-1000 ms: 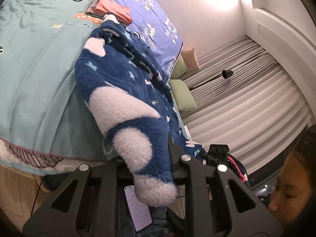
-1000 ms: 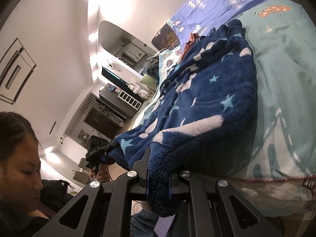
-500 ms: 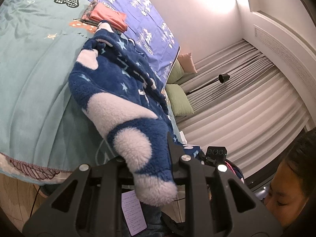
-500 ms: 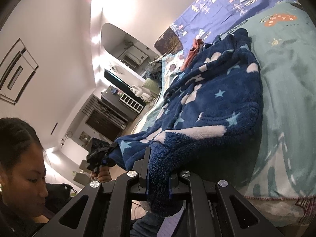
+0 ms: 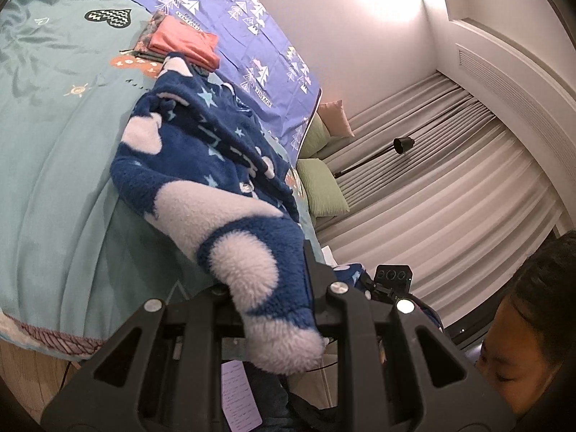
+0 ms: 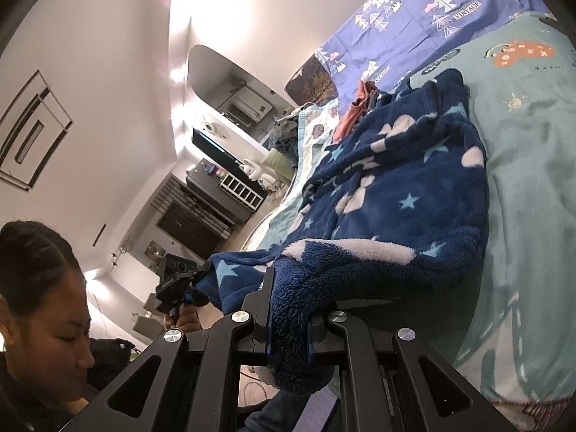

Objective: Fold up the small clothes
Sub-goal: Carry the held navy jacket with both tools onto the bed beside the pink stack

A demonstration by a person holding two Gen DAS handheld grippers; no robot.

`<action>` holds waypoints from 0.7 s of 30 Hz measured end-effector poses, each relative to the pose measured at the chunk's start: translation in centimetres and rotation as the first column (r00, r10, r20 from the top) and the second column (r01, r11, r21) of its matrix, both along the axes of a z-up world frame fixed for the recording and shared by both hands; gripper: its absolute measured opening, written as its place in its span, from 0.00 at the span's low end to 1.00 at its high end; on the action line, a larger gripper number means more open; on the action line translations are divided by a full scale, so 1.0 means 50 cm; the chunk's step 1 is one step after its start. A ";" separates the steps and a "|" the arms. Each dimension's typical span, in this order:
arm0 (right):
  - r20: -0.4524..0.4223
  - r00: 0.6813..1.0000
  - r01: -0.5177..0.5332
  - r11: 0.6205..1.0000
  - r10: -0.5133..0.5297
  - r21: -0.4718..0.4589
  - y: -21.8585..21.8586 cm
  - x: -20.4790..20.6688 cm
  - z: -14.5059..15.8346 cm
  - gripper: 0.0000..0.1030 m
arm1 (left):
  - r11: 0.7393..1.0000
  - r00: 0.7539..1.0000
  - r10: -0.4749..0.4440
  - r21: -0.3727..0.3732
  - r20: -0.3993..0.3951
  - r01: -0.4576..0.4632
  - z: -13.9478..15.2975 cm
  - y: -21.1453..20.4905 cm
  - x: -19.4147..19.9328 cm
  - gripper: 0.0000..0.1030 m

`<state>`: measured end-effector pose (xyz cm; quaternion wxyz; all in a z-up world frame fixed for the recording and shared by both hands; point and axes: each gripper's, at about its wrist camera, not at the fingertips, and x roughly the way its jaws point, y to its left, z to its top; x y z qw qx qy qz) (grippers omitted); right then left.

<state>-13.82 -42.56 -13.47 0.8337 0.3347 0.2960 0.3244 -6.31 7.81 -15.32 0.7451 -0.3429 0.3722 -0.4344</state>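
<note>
Left wrist view: mounted behind the left gripper, close over the fleece garment, facing slightly downward along the bed toward the purple sheet and grey curtains. Right wrist view: mounted behind the right gripper, equally close, facing slightly downward along the same bed toward a wall and shelving. Shared between views: fleece garment, bed, purple sheet, folded orange clothes, the person. Opposite gripper visible in each.
</note>
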 end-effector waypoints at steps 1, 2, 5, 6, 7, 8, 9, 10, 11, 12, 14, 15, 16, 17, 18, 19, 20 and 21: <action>0.001 1.000 -0.001 1.000 0.001 0.000 -0.001 0.002 0.004 0.11 | 1.000 1.000 0.001 -0.002 0.002 -0.001 0.003 0.000 0.001 0.22; 0.002 1.000 -0.001 1.000 0.001 0.000 -0.002 0.005 0.007 0.11 | 1.000 1.000 0.002 -0.003 0.004 -0.002 0.007 -0.001 0.004 0.22; 0.005 1.000 -0.001 1.000 0.001 0.001 -0.005 0.012 0.016 0.11 | 1.000 1.000 0.003 -0.003 0.008 -0.003 0.016 -0.003 0.012 0.22; 0.006 1.000 0.000 1.000 0.000 0.000 -0.006 0.014 0.018 0.11 | 1.000 1.000 0.004 -0.003 0.010 -0.004 0.019 -0.004 0.016 0.22; 0.006 1.000 -0.001 1.000 0.001 -0.001 -0.007 0.016 0.021 0.11 | 1.000 1.000 0.004 -0.004 0.011 -0.004 0.022 -0.005 0.019 0.22; 0.007 1.000 0.000 1.000 0.000 -0.002 -0.009 0.018 0.022 0.11 | 1.000 1.000 0.005 -0.005 0.011 -0.005 0.024 -0.006 0.022 0.22; 0.008 1.000 0.000 1.000 0.000 -0.003 -0.009 0.021 0.026 0.11 | 1.000 1.000 0.005 -0.008 0.011 -0.005 0.026 -0.006 0.026 0.22; 0.007 1.000 -0.001 1.000 0.001 -0.002 -0.010 0.025 0.029 0.11 | 1.000 1.000 0.005 -0.008 0.010 -0.005 0.027 -0.008 0.029 0.22; 0.005 1.000 -0.001 1.000 0.001 0.000 -0.012 0.027 0.032 0.11 | 1.000 1.000 0.005 -0.006 0.009 -0.005 0.030 -0.009 0.033 0.22; 0.004 1.000 0.001 1.000 -0.001 -0.001 -0.013 0.028 0.034 0.11 | 1.000 1.000 0.005 -0.006 0.009 -0.005 0.032 -0.010 0.036 0.22; 0.004 1.000 0.002 1.000 -0.002 -0.008 -0.014 0.035 0.041 0.11 | 1.000 1.000 0.006 -0.006 0.010 -0.006 0.036 -0.012 0.043 0.22; 0.005 1.000 0.003 1.000 -0.003 -0.009 -0.015 0.037 0.044 0.11 | 1.000 1.000 0.006 -0.008 0.010 -0.006 0.039 -0.012 0.047 0.22; 0.005 1.000 0.005 1.000 -0.005 -0.007 -0.016 0.039 0.046 0.11 | 1.000 1.000 0.007 -0.011 0.010 -0.007 0.041 -0.012 0.051 0.22; 0.005 1.000 0.006 1.000 -0.006 -0.002 -0.019 0.042 0.048 0.11 | 1.000 1.000 0.007 -0.014 0.010 -0.007 0.044 -0.013 0.057 0.22; 0.006 1.000 0.007 1.000 -0.007 -0.002 -0.021 0.046 0.052 0.11 | 1.000 1.000 0.007 -0.016 0.011 -0.007 0.047 -0.014 0.061 0.22; 0.007 1.000 0.010 1.000 -0.010 -0.006 -0.023 0.047 0.055 0.11 | 1.000 1.000 0.007 -0.015 0.014 -0.007 0.052 -0.015 0.067 0.22; 0.007 1.000 0.013 1.000 -0.013 -0.008 -0.025 0.051 0.060 0.11 | 1.000 1.000 0.007 -0.014 0.017 -0.007 0.056 -0.017 0.072 0.22; 0.008 1.000 0.013 1.000 -0.013 -0.004 -0.026 0.056 0.064 0.11 | 1.000 1.000 0.008 -0.015 0.021 -0.007 0.060 -0.018 0.078 0.22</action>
